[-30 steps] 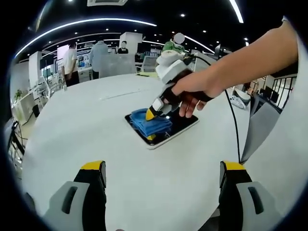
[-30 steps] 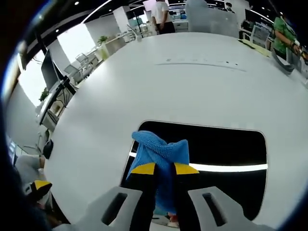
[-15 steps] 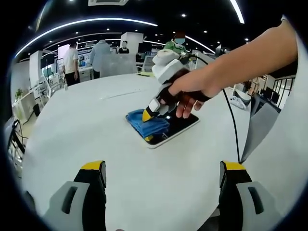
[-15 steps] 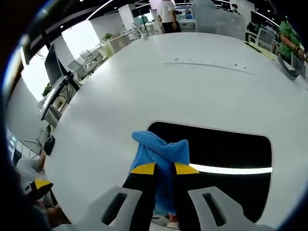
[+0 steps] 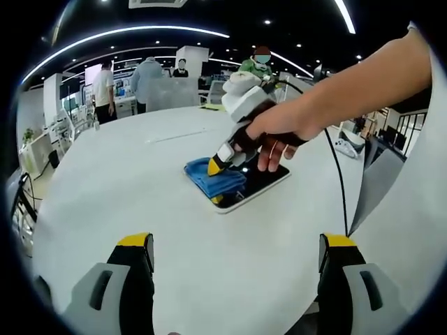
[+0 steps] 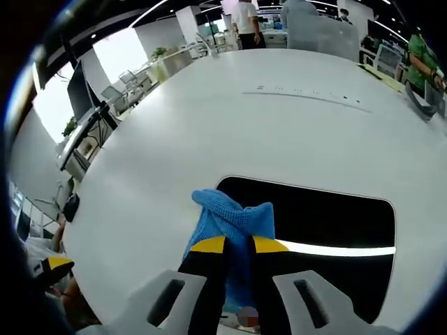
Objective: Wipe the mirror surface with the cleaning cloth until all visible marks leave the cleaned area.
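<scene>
A dark rectangular mirror (image 5: 262, 183) (image 6: 328, 216) lies flat on the white round table (image 5: 140, 181). A blue cleaning cloth (image 5: 218, 181) (image 6: 234, 220) rests on the mirror's left end. My right gripper (image 6: 239, 244) (image 5: 218, 165) is shut on the cloth and presses it onto the glass, held by a person's hand (image 5: 279, 129). My left gripper (image 5: 236, 251) hangs open above the near table edge, well short of the mirror, with nothing between its fingers.
A black cable (image 5: 336, 174) runs from the right gripper across the table's right side. People stand among desks (image 5: 147, 87) beyond the far edge. Bare tabletop (image 6: 279, 125) surrounds the mirror on all sides.
The right gripper has dragged the cloth a little toward the mirror's left end and edge. The left gripper has stayed put.
</scene>
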